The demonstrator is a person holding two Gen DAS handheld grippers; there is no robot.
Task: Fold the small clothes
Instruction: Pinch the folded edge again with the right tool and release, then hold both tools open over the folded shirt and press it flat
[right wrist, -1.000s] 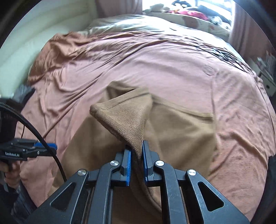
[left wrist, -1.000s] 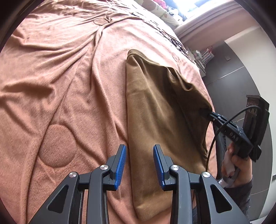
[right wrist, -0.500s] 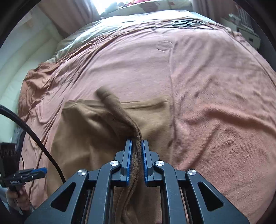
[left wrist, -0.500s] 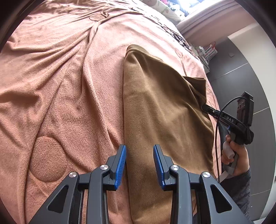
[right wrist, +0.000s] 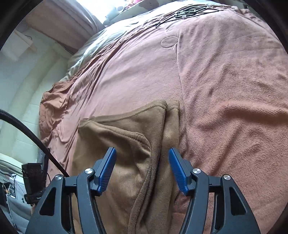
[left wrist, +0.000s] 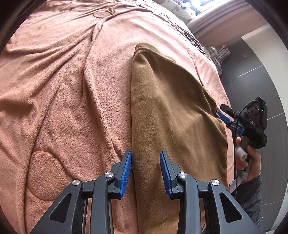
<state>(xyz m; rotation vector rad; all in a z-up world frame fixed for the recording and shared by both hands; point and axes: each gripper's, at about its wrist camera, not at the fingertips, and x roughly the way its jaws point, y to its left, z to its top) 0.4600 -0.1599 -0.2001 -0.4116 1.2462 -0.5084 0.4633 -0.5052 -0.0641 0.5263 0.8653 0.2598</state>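
Near end of the brown garment [left wrist: 172, 115] cut off by the lower edge, behind the left gripper [left wrist: 145, 171]. Bedspread [right wrist: 225, 90] beneath it hidden. Dark tangle [right wrist: 190, 12] far ahead of the right gripper [right wrist: 142, 169] too small to tell. Hand [left wrist: 252, 162] to the left gripper's right half covered by the handle. Clutter [left wrist: 219, 52] beyond the bed blurred.

A big bed [left wrist: 54, 90] is covered with a soft pink blanket [right wrist: 225, 90] full of wrinkles. A small brown cloth [left wrist: 171, 108] lies flat on the blanket, folded over on itself. Some black cords [right wrist: 190, 12] lie at the far end.
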